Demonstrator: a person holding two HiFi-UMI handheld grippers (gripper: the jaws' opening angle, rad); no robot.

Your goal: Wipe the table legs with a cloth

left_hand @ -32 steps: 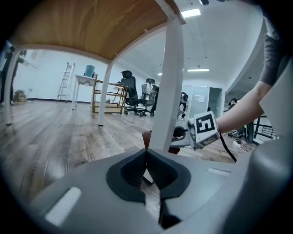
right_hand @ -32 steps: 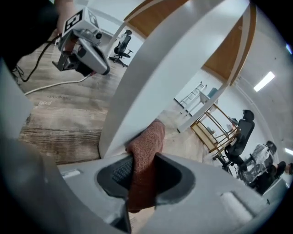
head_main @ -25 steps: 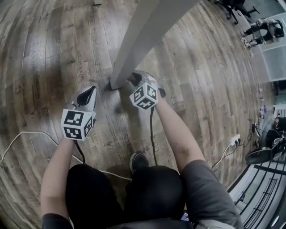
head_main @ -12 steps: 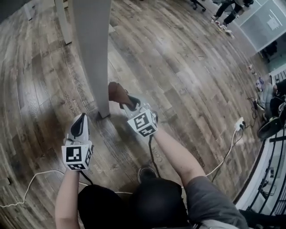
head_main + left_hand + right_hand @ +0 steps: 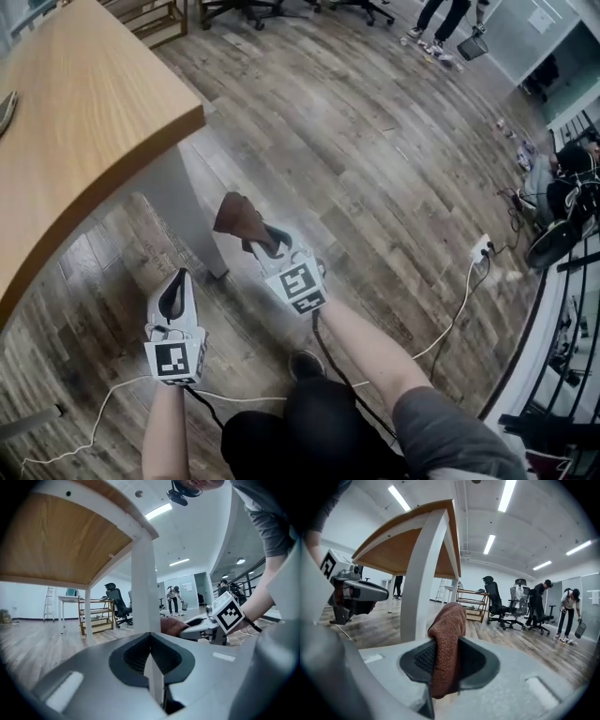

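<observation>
The right hand-held gripper (image 5: 265, 242), at frame centre, is clamped on the brown cloth (image 5: 236, 216), which is held just beside the white table leg (image 5: 192, 225); contact is unclear. The left hand-held gripper (image 5: 175, 291), lower left, has its jaws together on nothing. The next move, I judge, is to press the cloth onto the leg and stroke along it.

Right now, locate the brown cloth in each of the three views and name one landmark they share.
Head view: the cloth is left of centre, sticking out of the right gripper, beside the white table leg.
Left gripper view: a small brown patch right of centre, just right of the leg.
Right gripper view: bottom centre, clamped between the jaws.
Shared landmark: the white table leg, seen in all three.
</observation>
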